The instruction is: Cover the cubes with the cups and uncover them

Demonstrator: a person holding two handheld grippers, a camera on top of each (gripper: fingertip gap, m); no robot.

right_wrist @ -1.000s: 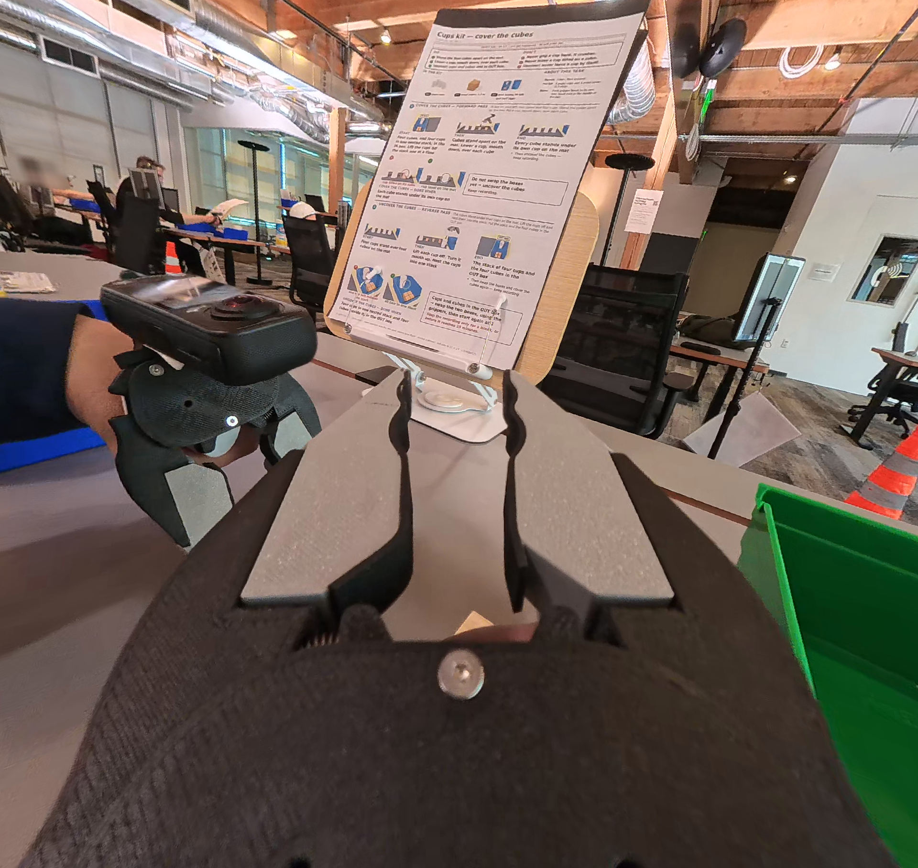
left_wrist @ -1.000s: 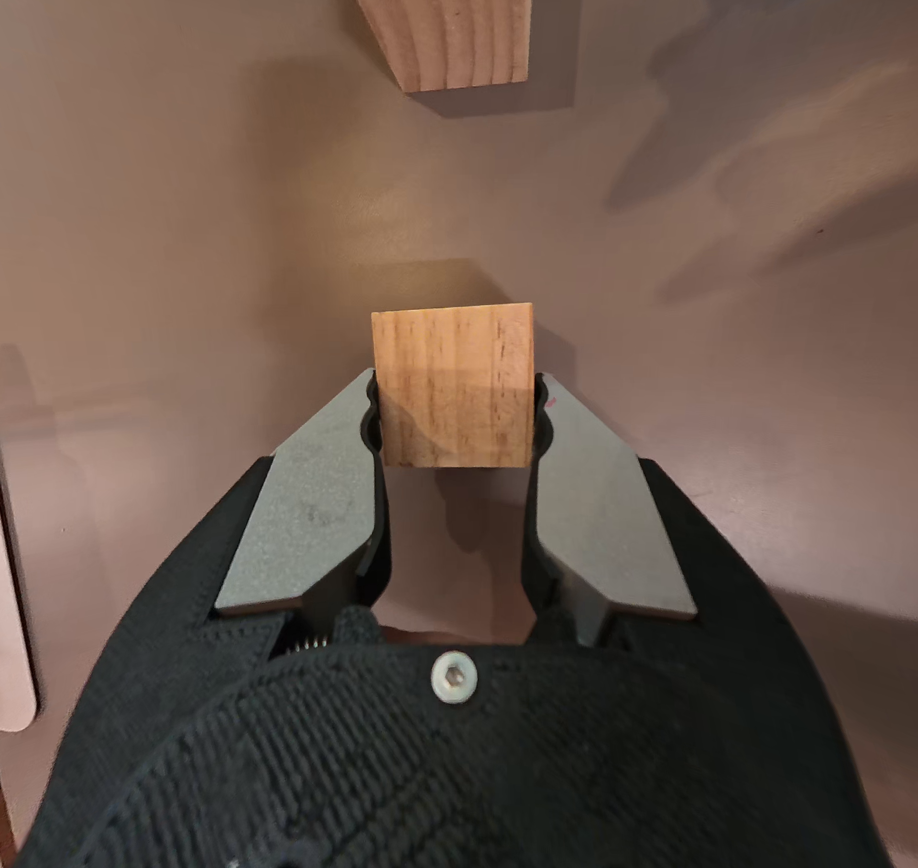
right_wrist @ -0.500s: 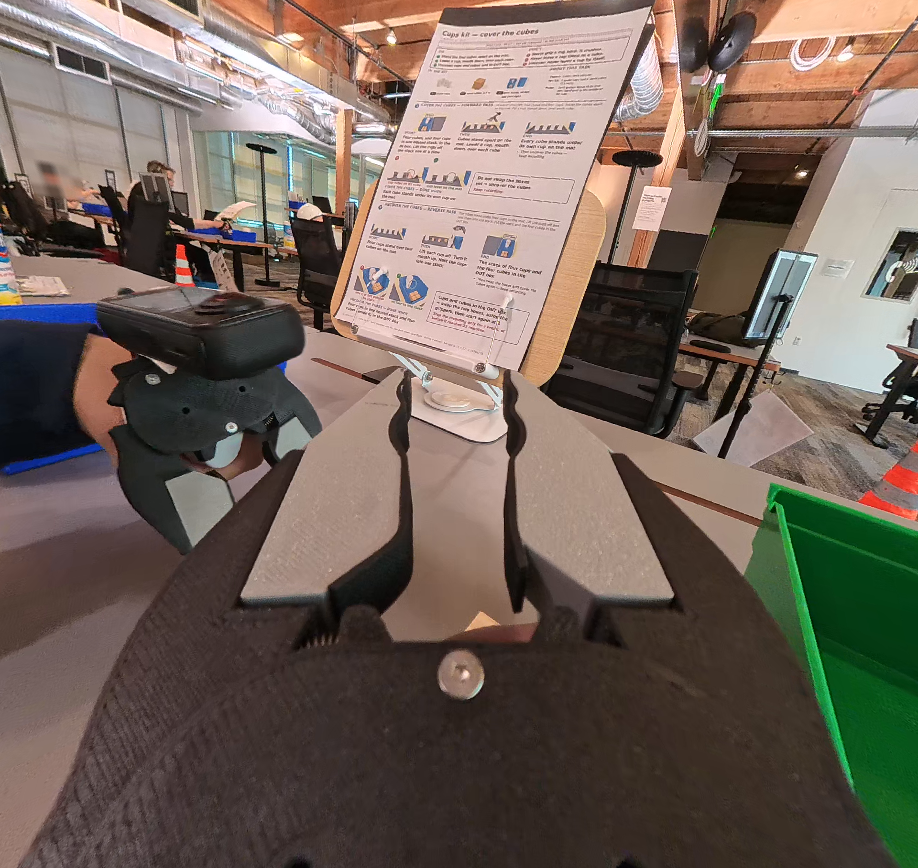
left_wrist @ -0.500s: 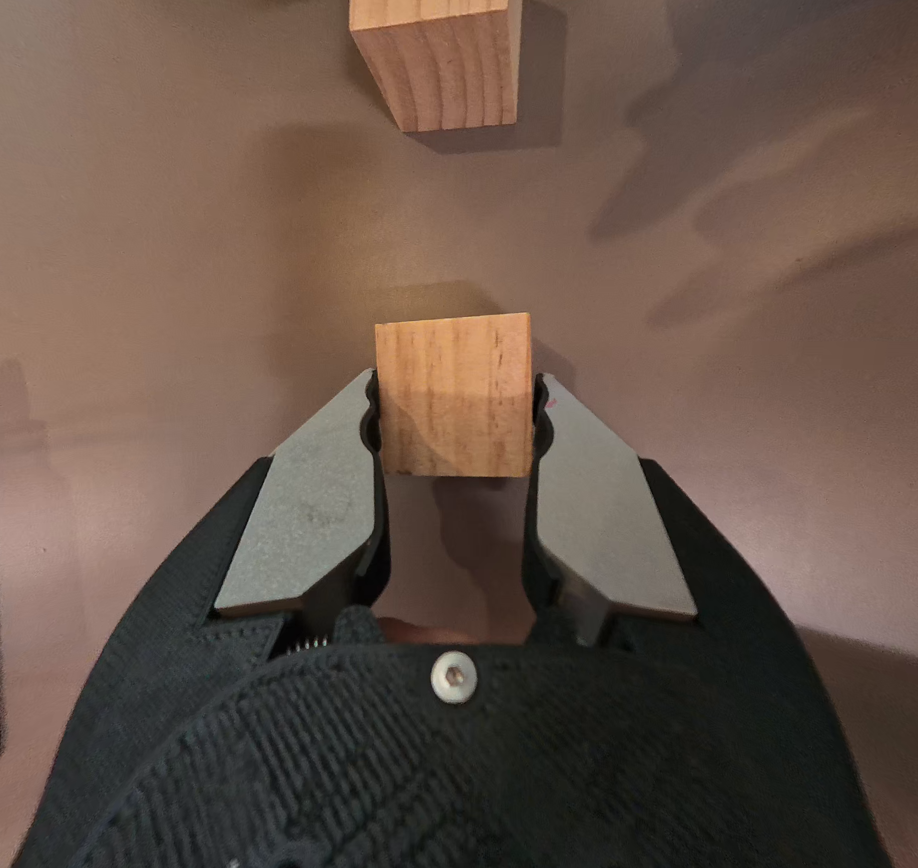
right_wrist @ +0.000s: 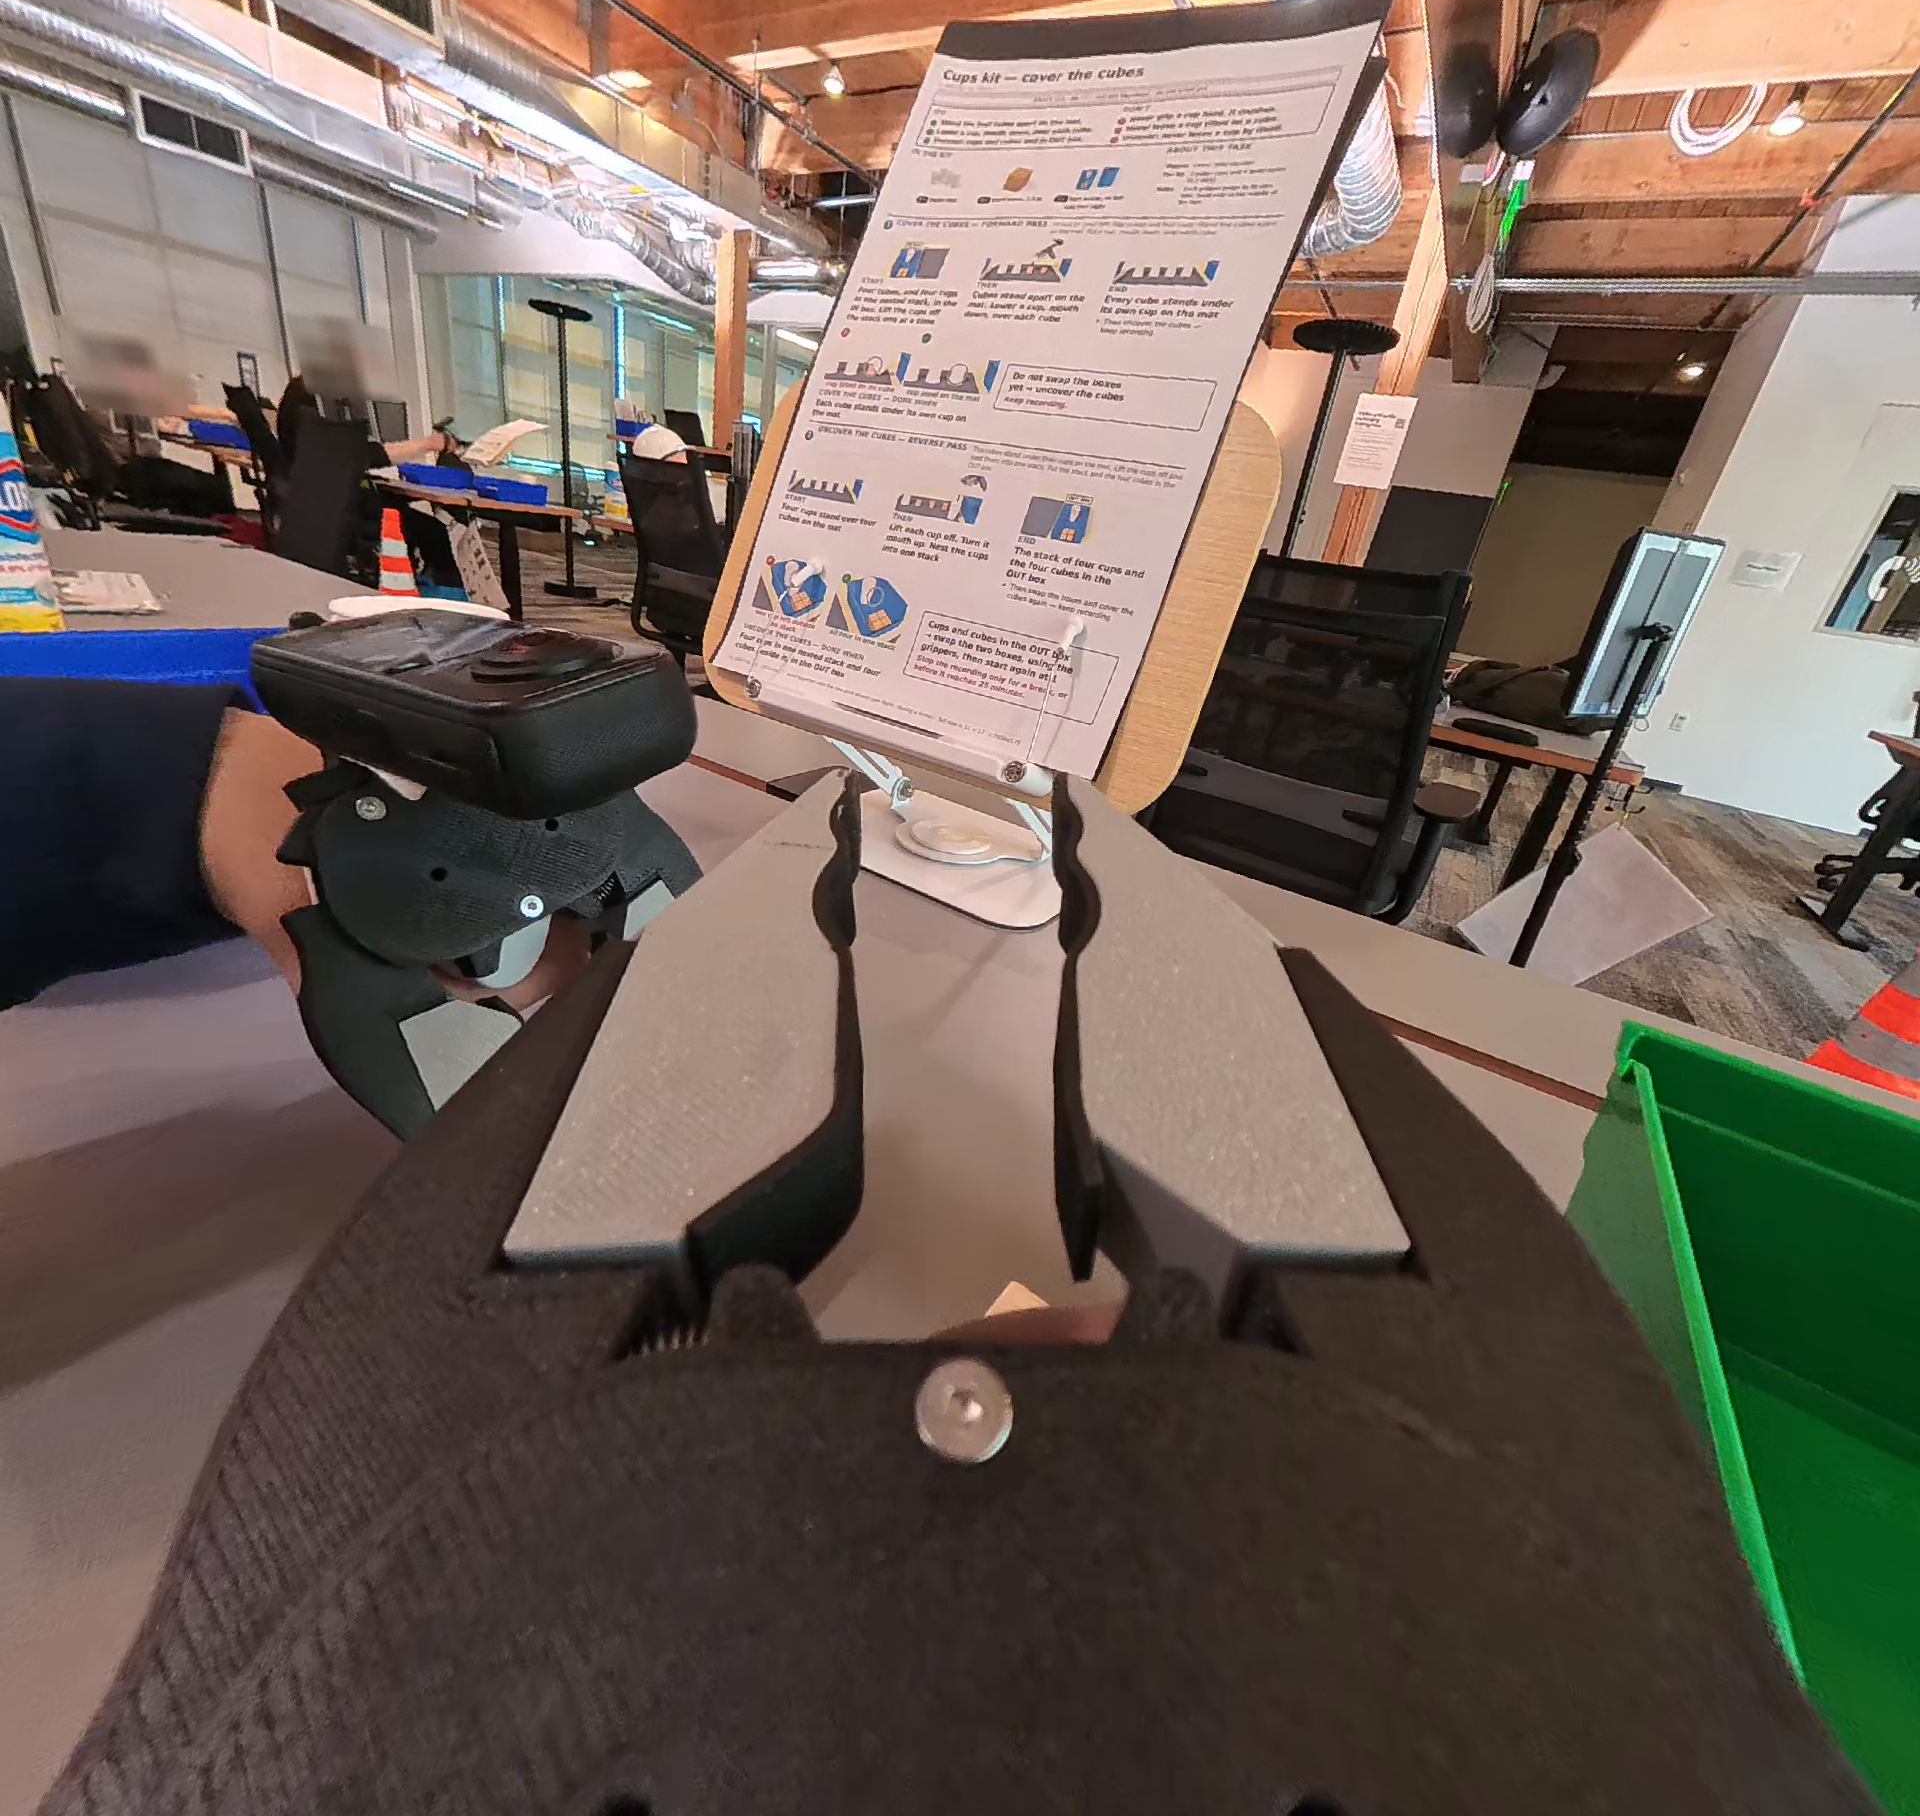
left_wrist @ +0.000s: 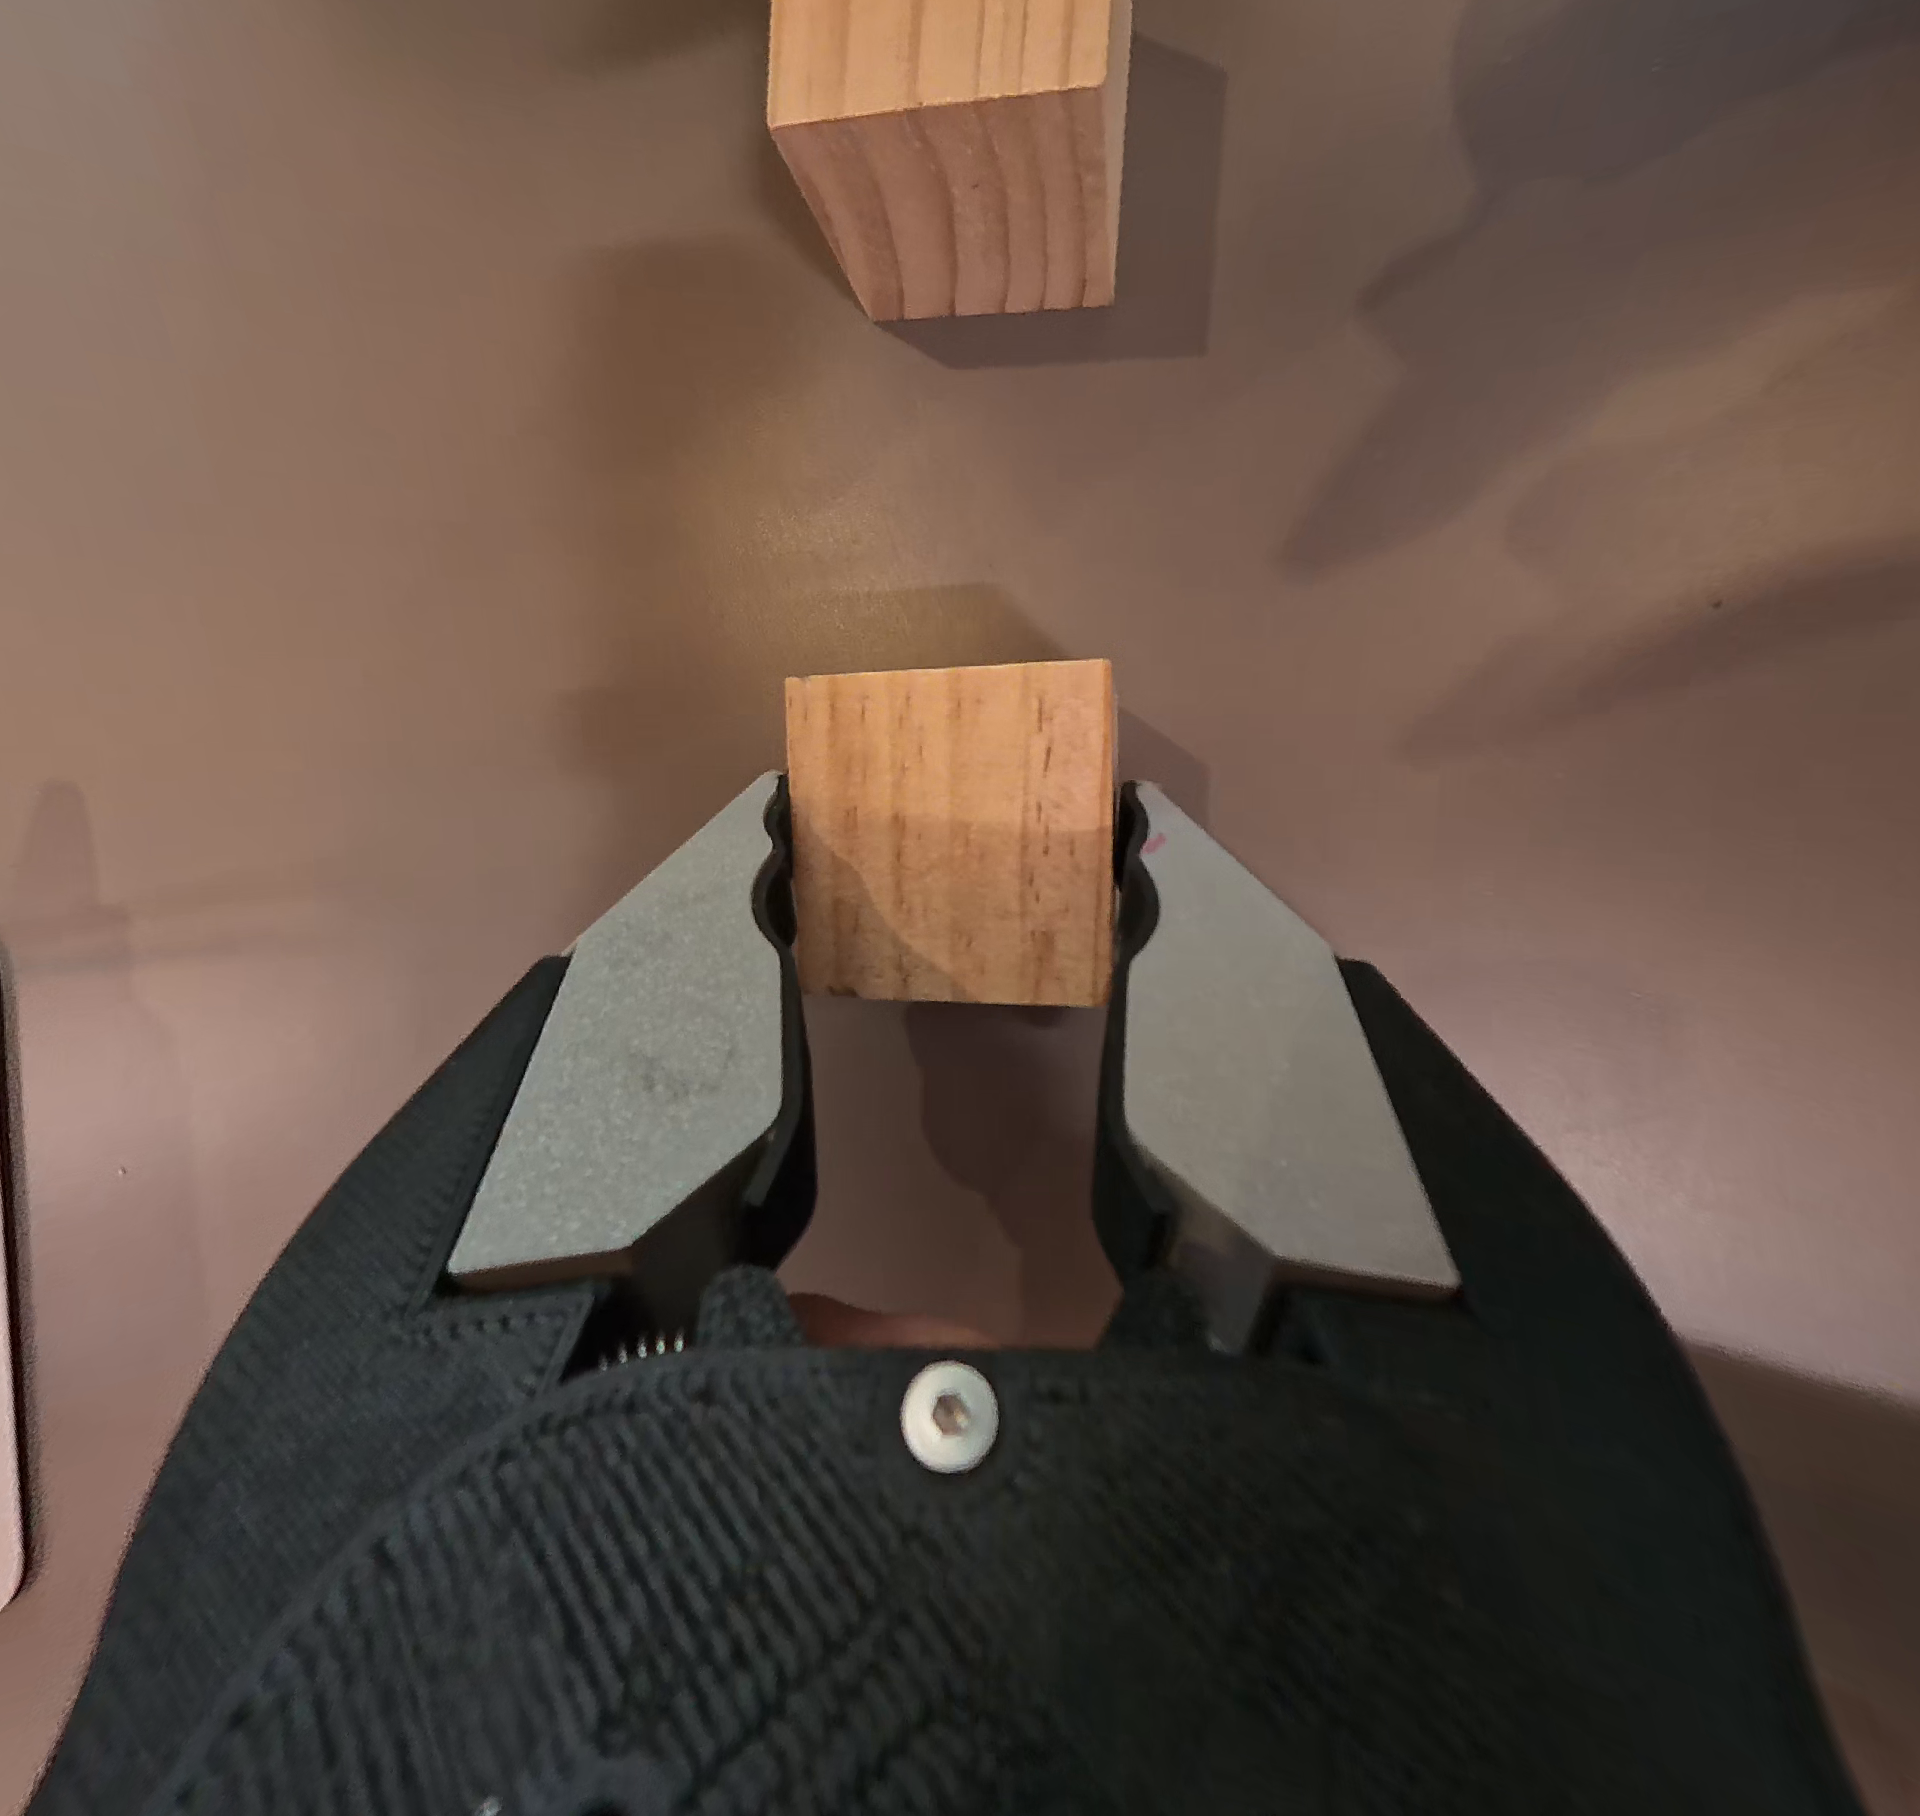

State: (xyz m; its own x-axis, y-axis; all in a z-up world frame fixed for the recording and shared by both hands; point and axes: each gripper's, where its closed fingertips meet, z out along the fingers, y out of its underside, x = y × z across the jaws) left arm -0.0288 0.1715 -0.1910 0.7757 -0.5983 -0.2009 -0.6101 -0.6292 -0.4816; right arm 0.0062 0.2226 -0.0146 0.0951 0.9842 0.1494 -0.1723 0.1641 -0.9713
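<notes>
My left gripper (left_wrist: 951,831) points down at the brown mat (left_wrist: 312,416) and is shut on a wooden cube (left_wrist: 951,800); both pads press its sides. The cube casts a shadow on the mat under it. A second wooden cube (left_wrist: 945,93) stands on the mat just ahead of the held one. My right gripper (right_wrist: 951,831) is open with nothing between its fingers, held above the grey table and facing the instruction sheet. The left gripper also shows in the right wrist view (right_wrist: 457,893), held by a hand at the left, its fingertips hidden. No cup is in view.
An instruction sheet on a wooden stand (right_wrist: 1039,395) stands at the back of the table. A green bin (right_wrist: 1787,1299) is at the right. A blue box (right_wrist: 125,649) lies behind the left hand. A pale object's edge (left_wrist: 8,1351) shows at the mat's left.
My left gripper has moved forward with the cube in its grasp, so the second cube now lies closer. The right gripper has stayed open and barely shifted.
</notes>
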